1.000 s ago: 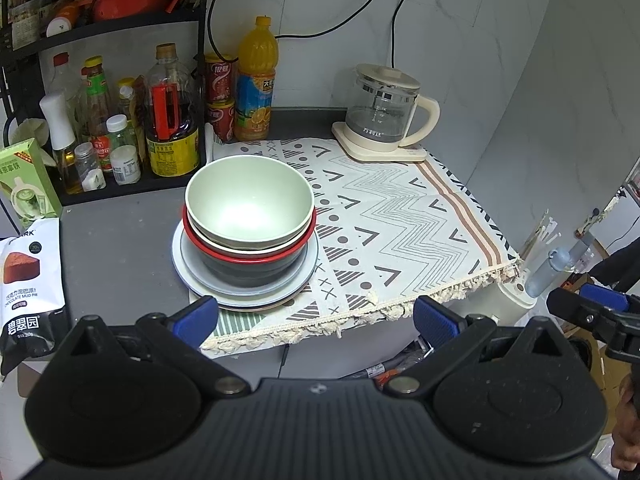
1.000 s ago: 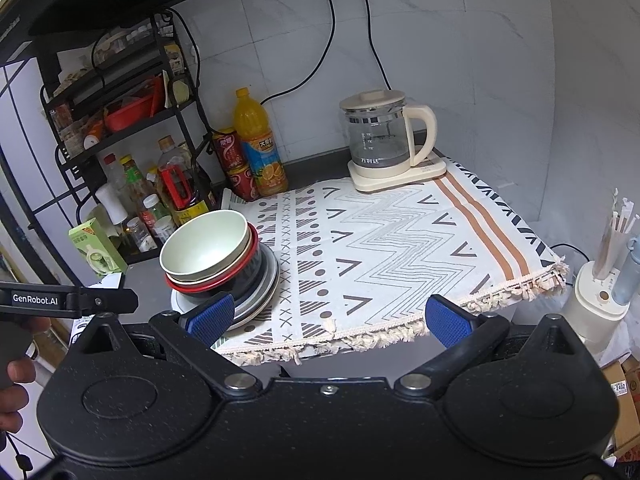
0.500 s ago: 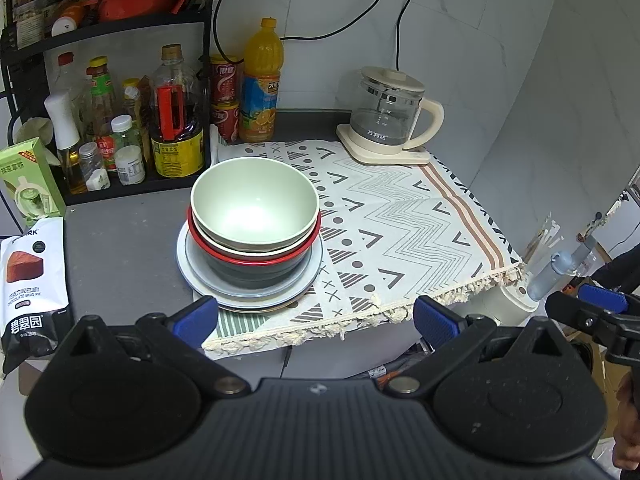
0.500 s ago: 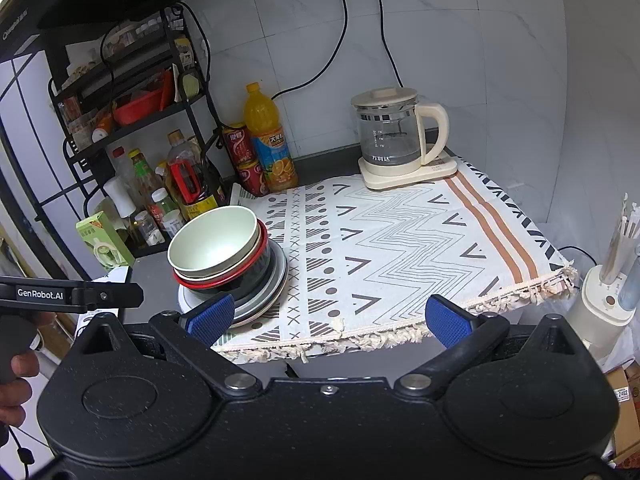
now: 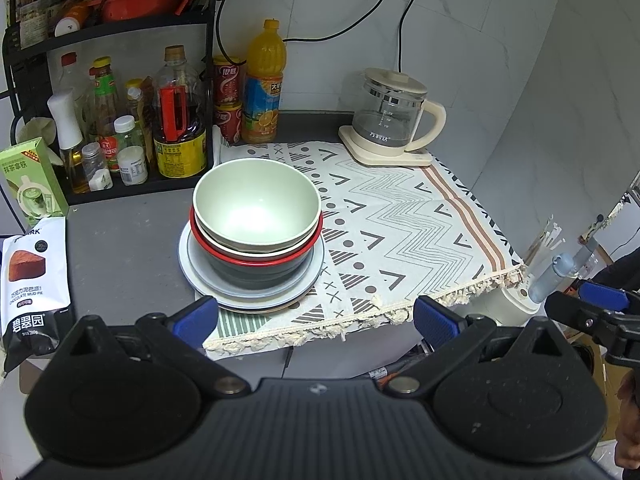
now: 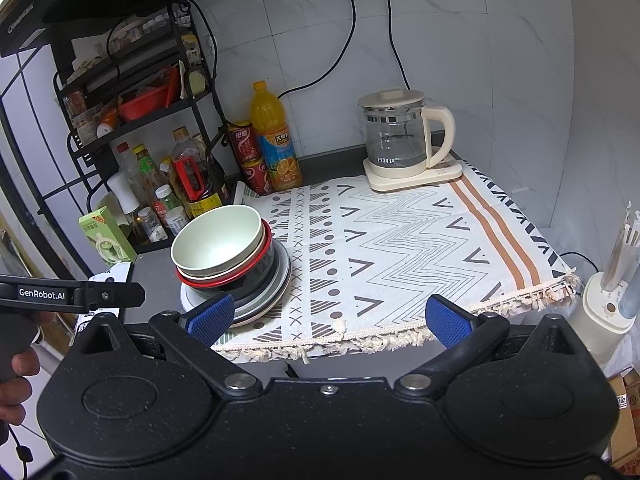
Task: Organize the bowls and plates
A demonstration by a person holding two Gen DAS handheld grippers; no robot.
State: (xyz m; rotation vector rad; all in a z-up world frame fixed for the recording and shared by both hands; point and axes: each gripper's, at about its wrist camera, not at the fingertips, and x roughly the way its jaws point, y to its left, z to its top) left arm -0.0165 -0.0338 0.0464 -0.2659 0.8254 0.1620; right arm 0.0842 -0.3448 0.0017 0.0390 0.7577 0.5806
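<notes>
A pale green bowl (image 5: 256, 208) sits nested in a red-rimmed dark bowl (image 5: 256, 266), on stacked grey plates (image 5: 308, 280), at the left edge of the patterned mat (image 5: 400, 220). The same stack shows in the right wrist view: green bowl (image 6: 218, 238), red-rimmed bowl (image 6: 256, 268), plates (image 6: 280, 284). My left gripper (image 5: 316, 320) is open and empty, just in front of the stack at the counter edge. My right gripper (image 6: 328, 318) is open and empty, in front of the mat's fringe, right of the stack.
A glass kettle (image 5: 394, 120) stands at the mat's back right. Bottles and cans (image 5: 180, 128) crowd a black rack (image 5: 108, 32) behind the stack. A snack bag (image 5: 34, 276) and green carton (image 5: 32, 182) lie at left. A white holder (image 6: 604, 312) stands beyond the counter's right edge.
Both grippers have moved slightly nearer the counter; the stack and kettle look a little larger. The dishes have not moved. Both grippers stay open.
</notes>
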